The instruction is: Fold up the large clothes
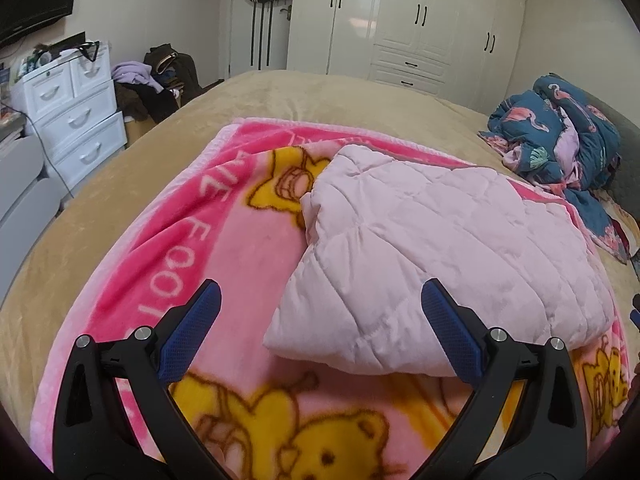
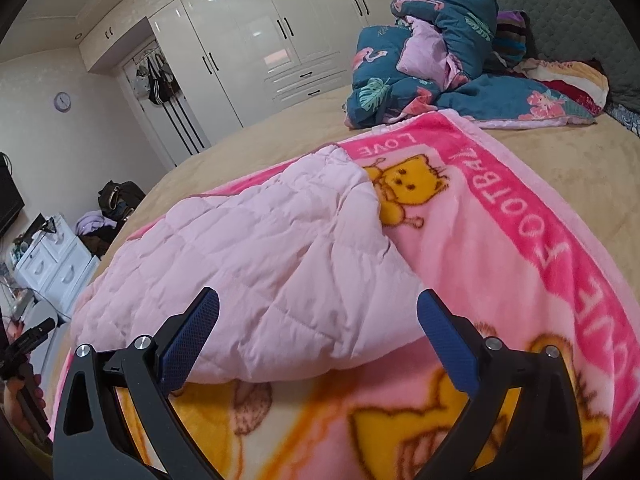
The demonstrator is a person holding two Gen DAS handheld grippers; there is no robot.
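A pale pink quilted garment lies folded into a thick pad on a pink cartoon-bear blanket spread over the bed. My left gripper hovers open above the pad's near left corner, nothing between its blue pads. In the right wrist view the same quilted garment lies on the pink blanket. My right gripper stands wide open over its near edge and holds nothing. A hand with the left gripper's black frame shows at the far left edge.
The beige bed cover reaches out around the blanket. A crumpled blue flamingo-print duvet is heaped by the grey headboard. White drawers, a clothes pile and a white wardrobe line the far walls.
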